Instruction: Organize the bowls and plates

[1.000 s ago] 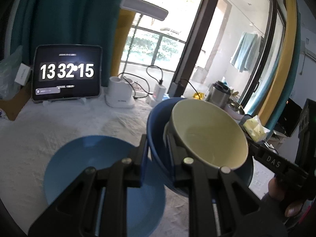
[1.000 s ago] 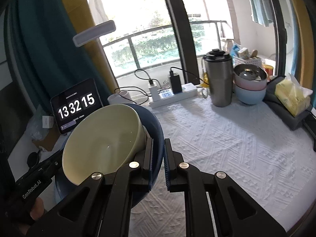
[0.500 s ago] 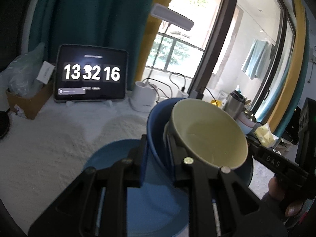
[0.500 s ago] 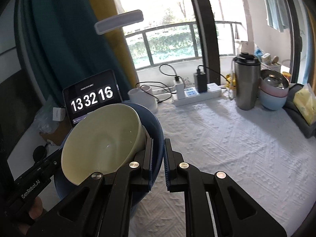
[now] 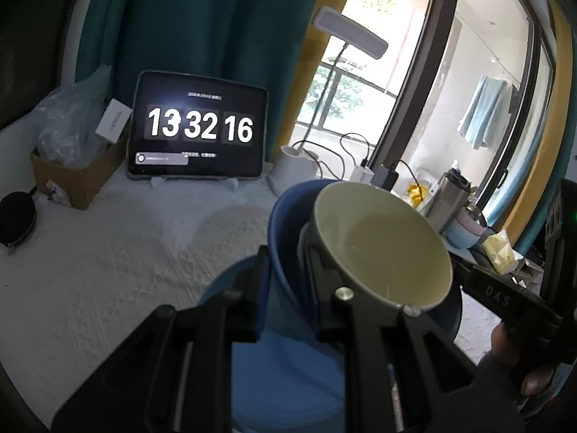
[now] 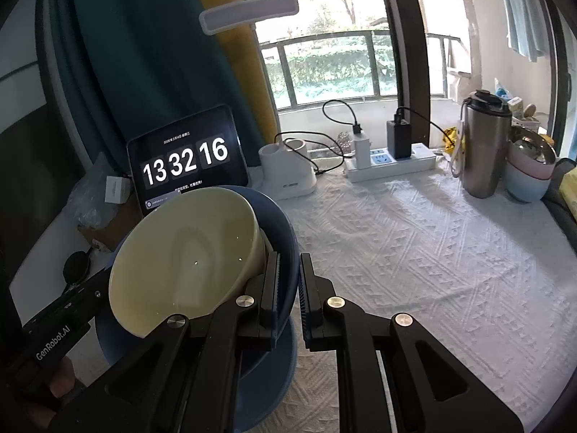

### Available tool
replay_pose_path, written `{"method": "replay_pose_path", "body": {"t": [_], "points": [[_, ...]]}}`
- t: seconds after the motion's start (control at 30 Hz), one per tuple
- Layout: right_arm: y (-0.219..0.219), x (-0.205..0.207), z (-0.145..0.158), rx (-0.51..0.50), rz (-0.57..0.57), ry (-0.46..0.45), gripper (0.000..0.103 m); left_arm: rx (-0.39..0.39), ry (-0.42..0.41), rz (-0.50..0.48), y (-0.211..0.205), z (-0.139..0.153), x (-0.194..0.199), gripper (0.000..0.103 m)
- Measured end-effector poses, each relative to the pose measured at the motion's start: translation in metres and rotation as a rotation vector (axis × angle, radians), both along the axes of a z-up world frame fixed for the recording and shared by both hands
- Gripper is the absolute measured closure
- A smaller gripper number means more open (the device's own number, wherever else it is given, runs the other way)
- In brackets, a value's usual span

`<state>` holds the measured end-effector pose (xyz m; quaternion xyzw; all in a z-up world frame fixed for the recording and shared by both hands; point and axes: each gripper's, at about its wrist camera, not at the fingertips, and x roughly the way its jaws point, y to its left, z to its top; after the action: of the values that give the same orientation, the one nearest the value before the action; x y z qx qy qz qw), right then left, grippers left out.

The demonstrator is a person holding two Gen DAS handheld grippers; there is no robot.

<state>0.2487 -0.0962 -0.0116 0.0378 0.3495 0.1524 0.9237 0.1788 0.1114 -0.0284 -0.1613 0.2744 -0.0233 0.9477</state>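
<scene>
A dark blue bowl (image 5: 285,223) (image 6: 279,223) with a cream bowl (image 5: 378,245) (image 6: 187,252) nested inside it hangs tilted above the table. My left gripper (image 5: 288,281) is shut on its near rim. From the opposite side, my right gripper (image 6: 290,288) is shut on the rim too. A light blue plate (image 5: 288,379) (image 6: 267,379) lies on the white tablecloth right beneath the bowls, largely hidden by them and by my fingers. In the left wrist view the right gripper's body (image 5: 505,299) and a hand (image 5: 512,353) show at right.
A tablet clock (image 5: 198,126) (image 6: 184,160) stands at the back, with a cardboard box (image 5: 75,176) and a black round object (image 5: 16,216) to its left. A lamp base (image 6: 288,173), power strip (image 6: 389,162), steel tumbler (image 6: 483,148) and stacked small bowls (image 6: 530,169) line the window side.
Both grippers have carried the nested bowls leftward across the table. The blue plate, earlier off to the left of the bowls, now lies under them. Both grips are unchanged.
</scene>
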Motion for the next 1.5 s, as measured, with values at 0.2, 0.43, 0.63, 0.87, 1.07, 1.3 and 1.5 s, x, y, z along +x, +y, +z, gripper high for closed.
{"method": "replay_pose_path", "body": {"t": [0.2,0.43,0.63,0.87,1.07,1.3,1.5], "points": [[0.009,0.005,-0.01,-0.008,0.013,0.024,0.09,0.011,0.019,0.011,0.004,-0.007,0.002,0.086],[0.013,0.011,-0.024,-0.022,0.012,0.058,0.09,0.023,0.037,0.014,0.004,-0.016,0.006,0.086],[0.016,0.011,-0.025,-0.051,0.011,0.046,0.09,0.047,0.037,0.011,0.003,-0.016,0.007,0.085],[0.017,0.009,-0.025,-0.055,0.017,0.036,0.09,0.08,0.038,0.019,0.004,-0.017,0.007,0.082],[0.014,0.009,-0.025,-0.035,0.013,0.032,0.09,0.14,0.025,0.032,-0.002,-0.015,0.005,0.082],[0.007,0.01,-0.026,-0.018,-0.001,0.039,0.076,0.151,0.019,0.029,-0.002,-0.016,0.003,0.081],[0.006,0.009,-0.026,-0.015,-0.003,0.039,0.074,0.171,0.015,0.029,-0.005,-0.015,0.002,0.081]]}}
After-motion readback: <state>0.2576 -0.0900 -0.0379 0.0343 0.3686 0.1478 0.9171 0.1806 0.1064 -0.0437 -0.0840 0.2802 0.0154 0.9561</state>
